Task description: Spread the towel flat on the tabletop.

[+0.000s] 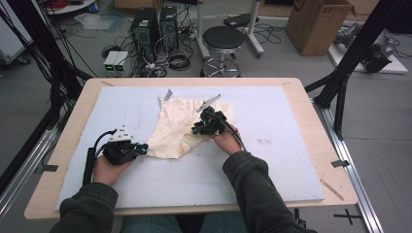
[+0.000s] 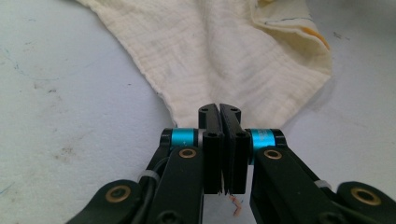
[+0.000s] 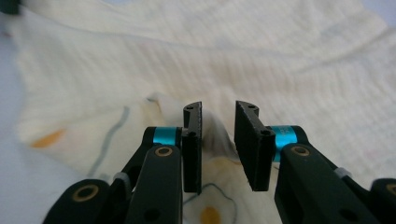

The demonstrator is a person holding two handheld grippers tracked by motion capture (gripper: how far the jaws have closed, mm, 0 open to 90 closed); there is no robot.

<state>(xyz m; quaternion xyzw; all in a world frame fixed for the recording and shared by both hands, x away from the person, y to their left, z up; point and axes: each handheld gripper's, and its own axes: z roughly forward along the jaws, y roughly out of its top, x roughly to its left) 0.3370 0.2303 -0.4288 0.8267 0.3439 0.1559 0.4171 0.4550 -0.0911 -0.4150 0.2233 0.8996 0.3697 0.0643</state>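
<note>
A cream cloth (image 1: 182,127) is spread, rumpled, near the middle of the pale blue mat (image 1: 272,160) that covers the wooden table (image 1: 316,121); its near-left corner is reached by the left gripper (image 1: 144,148), and in the left gripper view the jaws are seen pressed together on the very edge of the cloth (image 2: 224,51), which fans out away from them across the mat (image 2: 60,107); a short reddish thread (image 2: 236,205) is seen below the jaws. The right gripper (image 1: 197,128) is held over the cloth's right half; in the right gripper view its jaws stand apart, with a raised fold of the cloth (image 3: 261,56) lying between them but not pinched; a printed fried-egg pattern (image 3: 210,210) is visible on the fabric just under the jaws.

The left hand (image 1: 109,167) is laid low on the mat, its gripper pointed to the right toward the cloth; the right hand (image 1: 227,141) is brought in from the near side, its gripper angled to the left and tilted down; both forearms are clad in dark sleeves (image 1: 252,184).

The cloth's right edge is partly covered by the right gripper and hand in the high view; the far part of the cloth is blurred in the right gripper view, and the coloured marks at its left cannot be made out clearly.
</note>
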